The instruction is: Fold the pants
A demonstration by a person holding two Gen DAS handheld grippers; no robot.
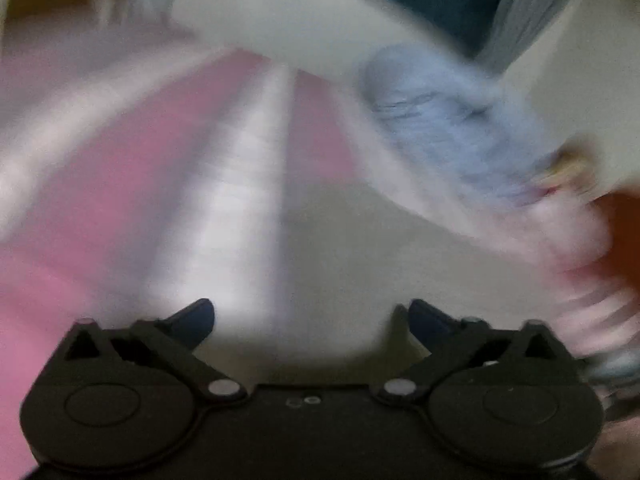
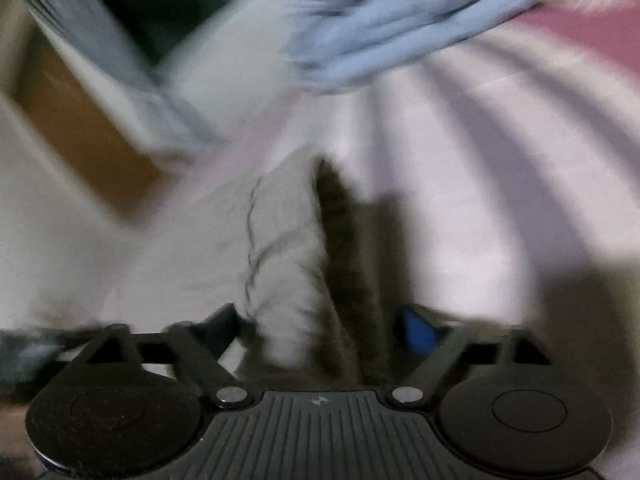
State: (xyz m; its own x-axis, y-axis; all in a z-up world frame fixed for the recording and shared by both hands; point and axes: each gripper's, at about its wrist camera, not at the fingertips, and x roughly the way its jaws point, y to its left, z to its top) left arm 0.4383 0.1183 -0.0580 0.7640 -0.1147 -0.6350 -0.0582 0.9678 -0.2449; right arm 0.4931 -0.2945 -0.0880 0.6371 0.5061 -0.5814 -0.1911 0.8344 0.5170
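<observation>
Between the jaws of the right gripper (image 2: pixel 320 328) a raised fold of pale grey cloth, taken to be the pants (image 2: pixel 280 248), is seen; the jaws stand wide, and because of the blur it cannot be told whether the cloth is pinched or merely rises between them. The fold runs from the jaws toward 12 o'clock, as though it were lifted to be carried over in a fold. Beyond it, at 1 o'clock, a bundle of light blue cloth (image 2: pixel 400 20) lies on the pink-and-white striped sheet (image 2: pixel 500 152).

The left gripper (image 1: pixel 312 320) is held wide open and nothing is gripped; pale grey cloth (image 1: pixel 340 248) is spread just ahead of it, apparently so that a fresh edge can be taken. The blue bundle (image 1: pixel 448 120) is seen at 1 o'clock, well apart.
</observation>
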